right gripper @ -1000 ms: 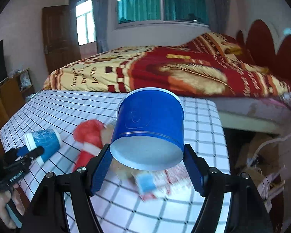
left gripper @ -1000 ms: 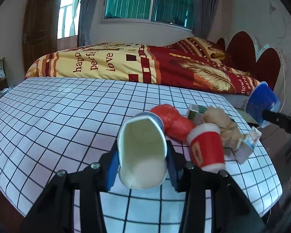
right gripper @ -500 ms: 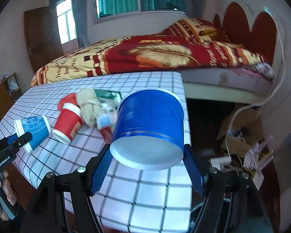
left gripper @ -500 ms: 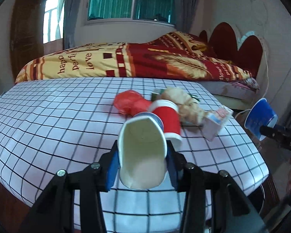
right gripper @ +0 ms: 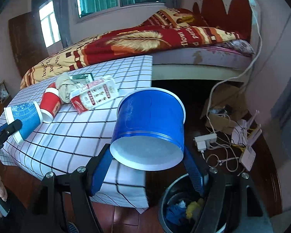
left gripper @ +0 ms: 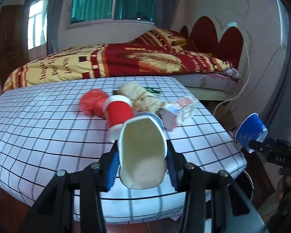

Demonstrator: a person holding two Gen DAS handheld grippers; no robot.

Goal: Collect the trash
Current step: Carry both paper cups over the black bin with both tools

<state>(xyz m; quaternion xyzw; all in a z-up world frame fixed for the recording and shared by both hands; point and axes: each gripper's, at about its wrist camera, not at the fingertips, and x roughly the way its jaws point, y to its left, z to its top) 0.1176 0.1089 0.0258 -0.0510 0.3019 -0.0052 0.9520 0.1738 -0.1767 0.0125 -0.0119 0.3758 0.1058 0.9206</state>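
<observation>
Blue tub clamped in right gripper, above bin

Each wrist view is angled downward along its fingers; the white black-gridded tablecloth is shared.

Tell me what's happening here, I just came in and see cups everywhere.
A person is clearing trash off the checked table with a tool in each hand. The left tool grips a squashed light-blue paper cup; the right tool holds a blue tub above the bin on the floor. A red cup, a carton and crumpled wrappers remain on the table.
</observation>
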